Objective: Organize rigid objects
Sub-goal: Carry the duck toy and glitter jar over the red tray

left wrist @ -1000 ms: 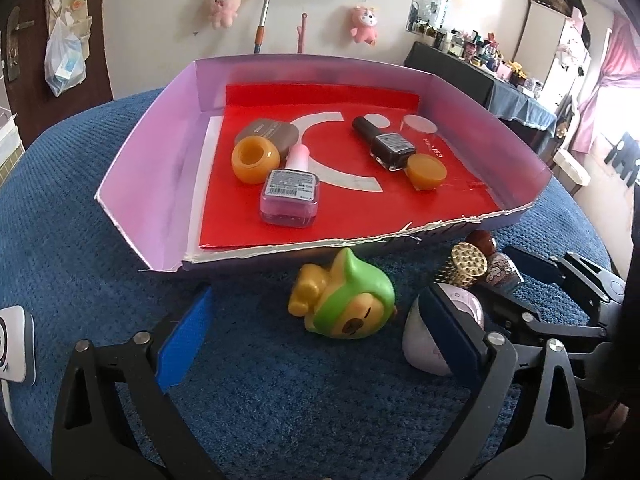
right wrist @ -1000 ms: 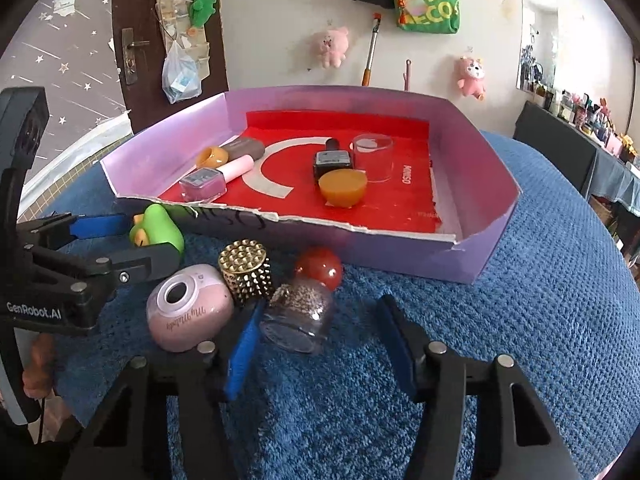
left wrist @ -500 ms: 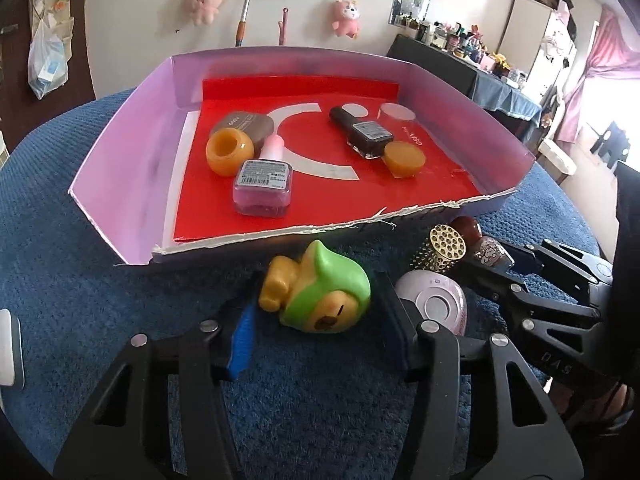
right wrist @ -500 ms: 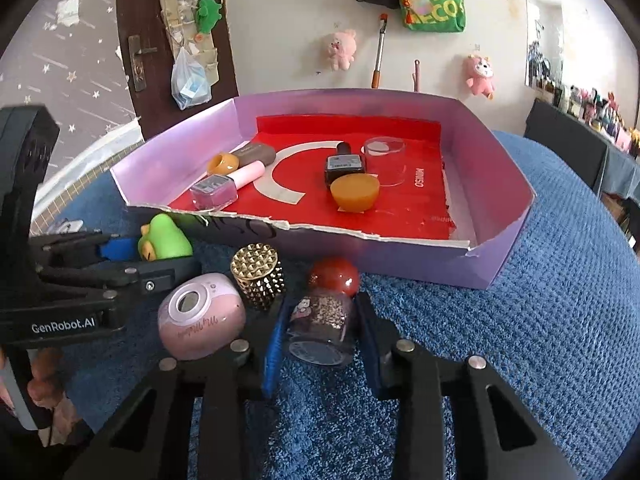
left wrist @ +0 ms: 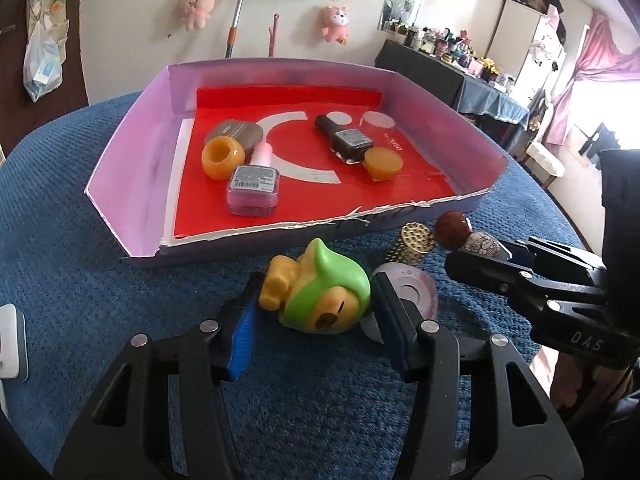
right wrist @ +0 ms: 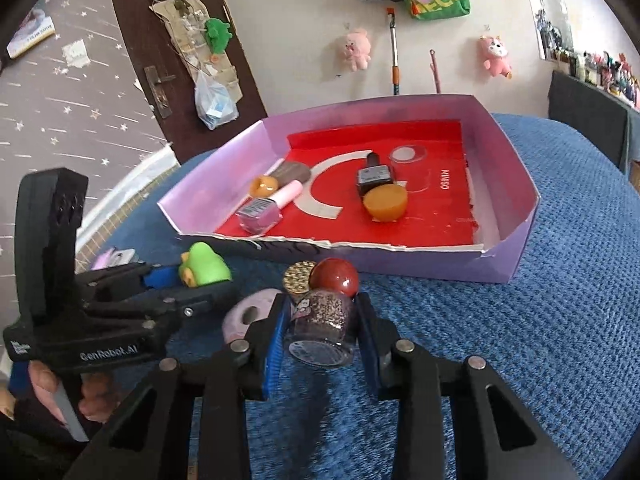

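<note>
A green and yellow duck toy [left wrist: 320, 292] lies on the blue cloth in front of the purple tray [left wrist: 132, 152]; my left gripper [left wrist: 316, 312] is shut on it, one pad on each side. In the right wrist view my right gripper [right wrist: 320, 328] is shut on a glitter bottle with a red round cap [right wrist: 324, 316], which is lifted and tilted. The same bottle [left wrist: 472, 236] shows at the right of the left wrist view. A gold studded cap [right wrist: 298, 276] and a pink round case [right wrist: 250, 314] lie between the two grippers.
The tray's red floor [left wrist: 300, 196] holds a pink nail polish bottle [left wrist: 254, 184], an orange ring [left wrist: 222, 156], a grey compact [left wrist: 238, 134], a dark bottle [left wrist: 346, 142], an orange disc [left wrist: 382, 162] and a clear cup [right wrist: 408, 160]. A white device [left wrist: 10, 344] lies at the far left.
Both grippers went from open to shut: the left closed on the duck toy, the right on the glitter bottle. The right one then tilted the bottle and raised it slightly.
</note>
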The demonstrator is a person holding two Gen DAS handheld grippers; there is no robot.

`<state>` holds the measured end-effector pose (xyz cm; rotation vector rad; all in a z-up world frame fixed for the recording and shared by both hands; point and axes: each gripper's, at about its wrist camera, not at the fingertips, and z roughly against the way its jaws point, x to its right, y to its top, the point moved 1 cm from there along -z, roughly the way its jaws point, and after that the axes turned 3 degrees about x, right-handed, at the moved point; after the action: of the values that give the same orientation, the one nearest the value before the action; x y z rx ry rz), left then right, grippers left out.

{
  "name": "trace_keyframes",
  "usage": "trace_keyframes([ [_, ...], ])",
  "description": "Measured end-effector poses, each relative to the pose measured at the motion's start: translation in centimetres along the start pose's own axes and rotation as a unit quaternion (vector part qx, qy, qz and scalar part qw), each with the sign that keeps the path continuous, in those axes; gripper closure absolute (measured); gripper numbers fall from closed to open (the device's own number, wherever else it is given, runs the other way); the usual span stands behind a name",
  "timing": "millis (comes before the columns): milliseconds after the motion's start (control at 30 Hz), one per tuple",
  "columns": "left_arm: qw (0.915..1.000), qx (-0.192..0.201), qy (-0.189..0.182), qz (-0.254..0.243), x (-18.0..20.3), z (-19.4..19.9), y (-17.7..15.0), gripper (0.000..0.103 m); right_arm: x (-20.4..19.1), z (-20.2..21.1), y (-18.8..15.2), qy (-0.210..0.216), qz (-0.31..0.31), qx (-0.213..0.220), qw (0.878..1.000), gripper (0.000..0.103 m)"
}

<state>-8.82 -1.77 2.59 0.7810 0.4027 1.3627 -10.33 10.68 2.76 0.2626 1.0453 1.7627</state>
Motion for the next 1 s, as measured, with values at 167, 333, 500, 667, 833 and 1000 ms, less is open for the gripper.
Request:
trace_keyframes([
  [167, 0.9999, 0.011, -0.006, -0.007, 0.6, 1.0, 0.2, 0.052, -0.4, 0.7, 0.5, 0.016, -0.006, 0.009, 1.000, 0.068],
  [333, 0.9997, 0.022, -0.009, -0.011, 0.9, 1.7, 0.6, 0.052, -0.8, 1.2, 0.9, 0.023, 0.000, 0.017, 1.000, 0.068],
  [500, 0.9995, 0.029, -0.009, -0.010, 0.9, 2.2, 0.9, 0.052, -1.0, 1.4, 1.3, 0.029, 0.000, 0.023, 0.999, 0.068],
  [667, 0.9992, 0.038, -0.009, -0.009, 0.9, 2.6, 1.3, 0.052, -1.1, 1.5, 1.7, 0.032, 0.002, 0.029, 0.999, 0.068],
  [833, 0.9988, 0.048, -0.008, -0.011, 0.8, 2.9, 2.0, 0.052, -1.1, 1.6, 2.3, 0.034, 0.006, 0.035, 0.999, 0.068],
  [1000, 0.9983, 0.056, -0.007, -0.013, 0.7, 3.0, 2.7, 0.052, -0.8, 1.6, 3.1, 0.036, 0.006, 0.040, 0.999, 0.068],
])
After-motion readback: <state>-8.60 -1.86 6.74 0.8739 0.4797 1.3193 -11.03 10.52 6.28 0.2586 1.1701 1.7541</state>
